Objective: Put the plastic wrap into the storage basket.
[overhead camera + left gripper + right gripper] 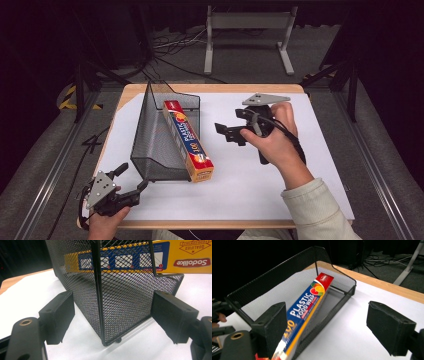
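Left gripper [131,180]: at near left corner of table, held in a hand [102,225] entering from bottom edge; grey three-cornered plate on top; jaws spread wide, nothing between the pads, aimed at near corner of mesh basket [150,145]. Same gripper seen in left gripper view [112,315]: both black pads apart, basket corner post standing between and beyond them, not touched.

Mesh basket: black wire, long and narrow, one side wall tall with a slanted far end, opposite wall low; resting on white sheet [280,180] covering wooden table [210,88]; placed left of table centre, long axis running away from the person. Seen also in right gripper view [274,282] and left gripper view [120,302].

Plastic food wrap box [188,140]: long carton, blue and yellow with red end, lying slantwise in basket, leaning on low wall, near end sticking out past basket's near edge. Lettering "PLASTIC FOOD WRAP" legible in right gripper view [304,310]; underside with yellow and blue panel visible through mesh in left gripper view [140,260].

Right gripper [226,131]: just right of basket and box, above white sheet, held in right hand [272,140], cream sleeve [315,210] behind; jaws parted wide, pads empty, pointed toward box. In right gripper view [329,332]: pads well apart, box near left pad, contact not discernible.
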{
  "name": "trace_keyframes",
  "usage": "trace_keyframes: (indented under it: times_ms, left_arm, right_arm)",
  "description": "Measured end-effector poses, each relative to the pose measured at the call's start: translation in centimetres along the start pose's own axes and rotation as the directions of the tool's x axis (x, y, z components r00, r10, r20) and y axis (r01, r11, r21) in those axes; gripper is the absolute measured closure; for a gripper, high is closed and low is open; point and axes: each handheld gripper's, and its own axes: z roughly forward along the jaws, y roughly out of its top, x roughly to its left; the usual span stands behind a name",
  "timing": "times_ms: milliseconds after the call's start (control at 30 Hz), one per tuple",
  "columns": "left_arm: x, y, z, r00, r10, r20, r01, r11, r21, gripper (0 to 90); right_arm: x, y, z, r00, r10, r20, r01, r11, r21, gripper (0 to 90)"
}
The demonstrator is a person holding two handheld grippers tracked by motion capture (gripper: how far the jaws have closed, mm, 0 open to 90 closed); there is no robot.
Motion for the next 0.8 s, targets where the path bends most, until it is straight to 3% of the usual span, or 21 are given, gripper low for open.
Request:
trace_keyframes:
  times_ms: [267, 500, 633, 800]
  left_arm:
    - [-0.1, 0.1, 0.1, 1.0, 0.003, -0.001, -0.003, 1.0, 0.0, 20.4]
    - [-0.1, 0.1, 0.2, 1.0, 0.004, -0.003, -0.004, 1.0, 0.003, 20.4]
    - [-0.1, 0.1, 0.1, 1.0, 0.001, -0.002, -0.001, 1.0, 0.002, 20.4]
    - [0.0, 0.1, 0.1, 1.0, 0.001, -0.005, -0.001, 1.0, 0.002, 20.4]
  right_arm:
    - [-2.5, -2.2, -3.6, 0.9994, 0.031, -0.013, -0.032, 0.999, -0.041, 17.0]
    - [-4.1, -3.9, -5.9, 1.0, -0.006, -0.002, 0.006, 0.998, -0.069, 16.9]
    - [-4.6, -4.6, -6.3, 0.9997, -0.024, -0.001, 0.024, 0.997, -0.075, 16.6]
    - [-5.5, -6.8, -6.9, 0.998, -0.062, 0.012, 0.063, 0.994, -0.087, 16.6]
